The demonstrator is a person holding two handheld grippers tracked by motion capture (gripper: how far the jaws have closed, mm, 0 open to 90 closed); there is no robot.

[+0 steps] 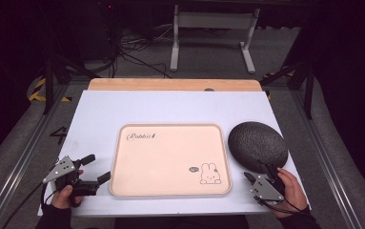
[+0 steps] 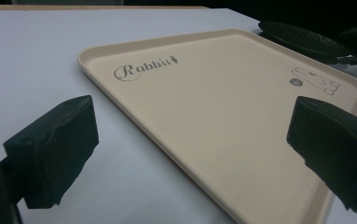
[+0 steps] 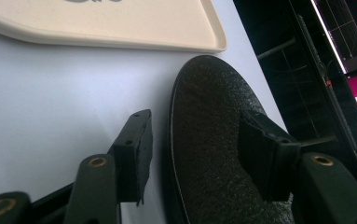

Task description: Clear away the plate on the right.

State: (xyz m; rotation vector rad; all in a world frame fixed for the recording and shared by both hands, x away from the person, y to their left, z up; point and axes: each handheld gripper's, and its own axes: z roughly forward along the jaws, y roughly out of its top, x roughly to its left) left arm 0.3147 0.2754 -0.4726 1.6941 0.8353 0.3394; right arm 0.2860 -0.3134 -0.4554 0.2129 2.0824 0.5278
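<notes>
Lower right of the high view, the right gripper [image 1: 256,177] straddles the dark oval plate's [image 1: 258,144] near rim, jaws apart, not pinching. Lower left, the left gripper [image 1: 96,169] gapes wide beside the beige tray [image 1: 170,160].

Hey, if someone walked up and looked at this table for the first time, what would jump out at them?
Probably the cream tray in the middle of the white table, with "Rabbit" written at one corner and a small rabbit drawn at the opposite one. Next, the dark, rough-textured oval plate just right of it, with the right tool open astride its near rim. The left tool rests open by the tray's left edge.
</notes>
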